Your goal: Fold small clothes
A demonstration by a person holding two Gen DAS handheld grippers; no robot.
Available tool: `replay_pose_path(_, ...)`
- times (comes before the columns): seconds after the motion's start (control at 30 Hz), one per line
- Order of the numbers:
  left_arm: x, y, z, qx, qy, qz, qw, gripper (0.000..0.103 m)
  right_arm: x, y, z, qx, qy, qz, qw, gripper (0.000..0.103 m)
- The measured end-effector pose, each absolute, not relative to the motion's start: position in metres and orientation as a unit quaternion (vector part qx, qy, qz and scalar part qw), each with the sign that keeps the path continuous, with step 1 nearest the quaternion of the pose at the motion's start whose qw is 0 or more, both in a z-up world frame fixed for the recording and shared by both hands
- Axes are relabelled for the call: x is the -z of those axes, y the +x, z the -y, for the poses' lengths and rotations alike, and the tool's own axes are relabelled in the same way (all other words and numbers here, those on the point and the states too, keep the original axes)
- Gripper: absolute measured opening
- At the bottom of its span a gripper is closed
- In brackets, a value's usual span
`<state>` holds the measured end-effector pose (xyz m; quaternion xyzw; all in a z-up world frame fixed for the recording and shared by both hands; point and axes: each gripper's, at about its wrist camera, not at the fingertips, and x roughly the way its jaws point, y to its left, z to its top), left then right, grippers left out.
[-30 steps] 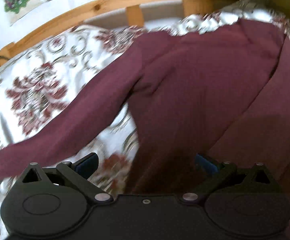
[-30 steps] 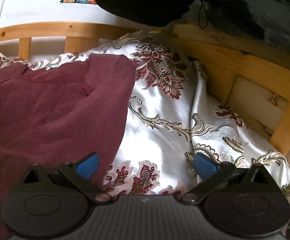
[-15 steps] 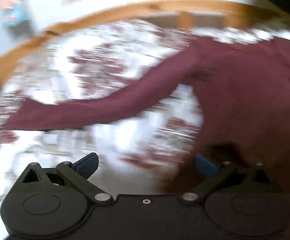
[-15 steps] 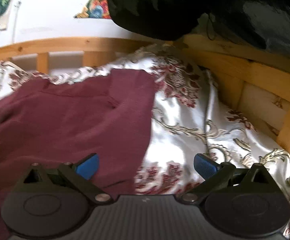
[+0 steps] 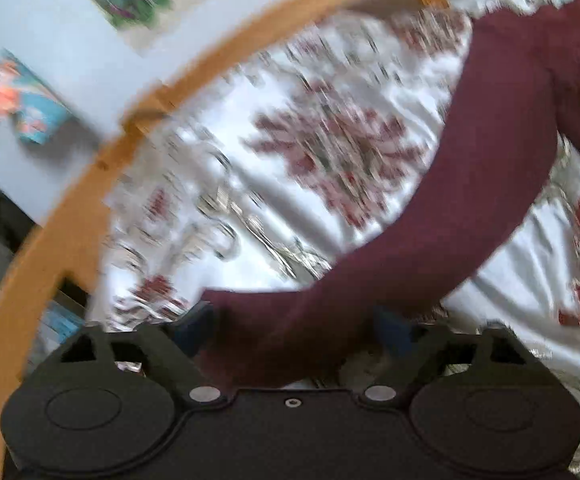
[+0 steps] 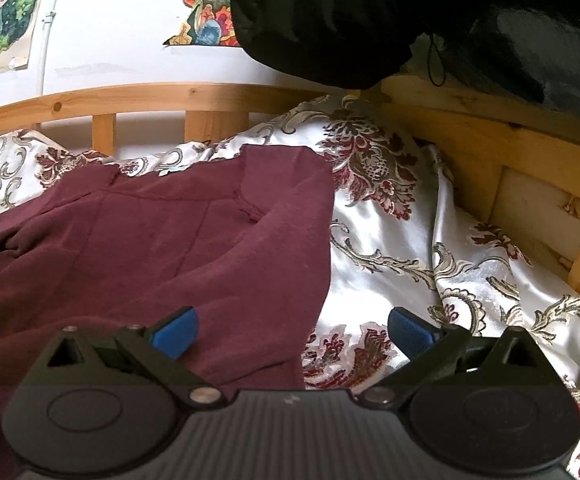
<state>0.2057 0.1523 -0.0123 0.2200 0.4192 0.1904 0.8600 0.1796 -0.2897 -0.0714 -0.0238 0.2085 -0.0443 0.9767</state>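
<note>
sweater (image 6: 162,248): maroon, spread on floral bedspread (image 6: 390,248)
handling: likely soft, light, limp; best pinched at sleeve end or hem edge
left gripper (image 5: 290,332): spread wide, sleeve (image 5: 470,208) end lying between blue pads, not yet pinched
right gripper (image 6: 292,330): released, hovering over right edge of body
left view only: full sleeve, blurred
right view only: torso, wooden bed frame (image 6: 210,96)

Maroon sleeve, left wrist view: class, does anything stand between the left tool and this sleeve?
Nothing visible does. The maroon sleeve already lies between the open fingers of the left tool, its cuff end at the fingertips, on the floral bedspread. The picture is blurred, so actual contact cannot be confirmed.
</note>
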Motion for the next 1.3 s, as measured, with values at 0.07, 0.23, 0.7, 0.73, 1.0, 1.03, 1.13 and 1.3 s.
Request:
replay_pose_path(0.07, 0.015, 0.213, -0.157, -0.161, 0.2, -0.448, 0.856, 0.054, 0.07, 0.178, 0.29, 0.05, -0.024, -0.203, 0.978, 0.103)
replay_pose_path(0.23, 0.019, 0.216, -0.141, -0.134, 0.214, -0.482, 0.839, 0.007, 0.065, 0.174, 0.294, 0.058, -0.022, -0.19, 0.98, 0.103)
replay_pose_path(0.7, -0.113, 0.203, -0.025, 0.005, 0.101, -0.416, 0.904, 0.004, 0.037, 0.154, 0.3, 0.047, 0.01, -0.156, 0.987, 0.103)
replay_pose_path(0.73, -0.116, 0.206, -0.011, 0.023, 0.094, -0.412, 0.906, 0.004, 0.036, 0.152, 0.302, 0.049, 0.012, -0.155, 0.987, 0.103)
replay_pose_path(1.0, -0.094, 0.248, 0.095, 0.173, 0.08, -0.419, 0.888, 0.004, 0.039, 0.148, 0.332, -0.023, 0.086, -0.215, 0.972, 0.103)
replay_pose_path(1.03, -0.086, 0.255, 0.104, 0.184, 0.079, -0.421, 0.885, 0.004, 0.041, 0.152, 0.336, -0.034, 0.093, -0.231, 0.968, 0.103)
replay_pose_path(1.13, -0.059, 0.271, 0.121, 0.2, 0.064, -0.428, 0.879, 0.005, 0.051, 0.164, 0.35, -0.027, 0.122, -0.277, 0.953, 0.102)
replay_pose_path(1.3, -0.029, 0.294, 0.112, 0.192, 0.026, -0.445, 0.874, 0.037, 0.062, 0.167, 0.367, -0.017, 0.165, -0.297, 0.941, 0.103)
